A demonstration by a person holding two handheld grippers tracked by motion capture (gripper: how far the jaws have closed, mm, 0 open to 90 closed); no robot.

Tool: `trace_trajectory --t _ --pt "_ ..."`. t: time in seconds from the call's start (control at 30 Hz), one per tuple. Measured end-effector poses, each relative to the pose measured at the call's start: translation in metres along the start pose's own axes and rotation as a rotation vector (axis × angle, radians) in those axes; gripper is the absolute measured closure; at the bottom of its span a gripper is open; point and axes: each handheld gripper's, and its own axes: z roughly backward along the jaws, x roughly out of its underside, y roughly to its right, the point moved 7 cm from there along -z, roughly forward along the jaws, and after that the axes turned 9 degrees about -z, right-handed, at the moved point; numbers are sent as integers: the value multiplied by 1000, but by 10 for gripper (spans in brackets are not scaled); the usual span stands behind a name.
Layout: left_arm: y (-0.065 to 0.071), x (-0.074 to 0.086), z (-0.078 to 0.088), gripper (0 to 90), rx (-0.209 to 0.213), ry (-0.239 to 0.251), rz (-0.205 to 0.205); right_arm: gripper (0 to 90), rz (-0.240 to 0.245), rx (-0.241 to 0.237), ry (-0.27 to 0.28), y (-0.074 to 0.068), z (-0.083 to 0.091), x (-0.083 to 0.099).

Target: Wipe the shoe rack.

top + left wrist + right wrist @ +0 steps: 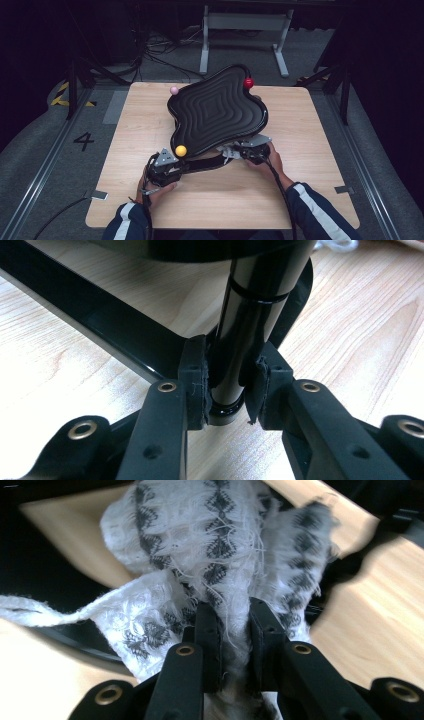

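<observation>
- A pale wooden desk (150,130) stands on grey floor in a dark room
- A black wavy tray (217,110) rests tilted on it, with red (248,82), pink (174,90) and yellow (181,150) balls at its rim
- My left gripper (227,390) pinches the tray's black post (250,325) between its jaws
- My right gripper (235,625) clamps a white, grey-patterned cloth (220,555) at the tray's near edge
</observation>
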Motion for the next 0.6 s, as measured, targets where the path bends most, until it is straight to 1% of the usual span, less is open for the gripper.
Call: trace_trajectory --t 0.03,0.07,0.1,0.17,0.3,0.4,0.47,0.57,0.6 --pt "0 0 0 714 -1 -1 0 785 20 -7 6 -5 -1 -1" --pt "0 0 0 714 0 2 0 786 24 -24 9 -12 -2 -3" --pt "0 0 0 715 0 0 -2 786 28 -31 9 -16 -3 -4" --pt "0 0 0 714 1 0 -2 786 34 -54 6 -27 -5 -7" --pt "0 0 0 714 0 -2 -2 787 68 -101 26 -57 -11 -14" --pt "0 0 0 714 1 0 -2 786 109 -122 36 -77 -14 -18" --pt "0 0 0 714 1 -6 1 786 122 -129 41 -84 -14 -19" --pt "0 0 0 713 0 -4 1 784 130 -135 39 -85 -13 -19" --pt "0 0 0 713 0 0 -2 782 143 -137 35 -80 -13 -18"
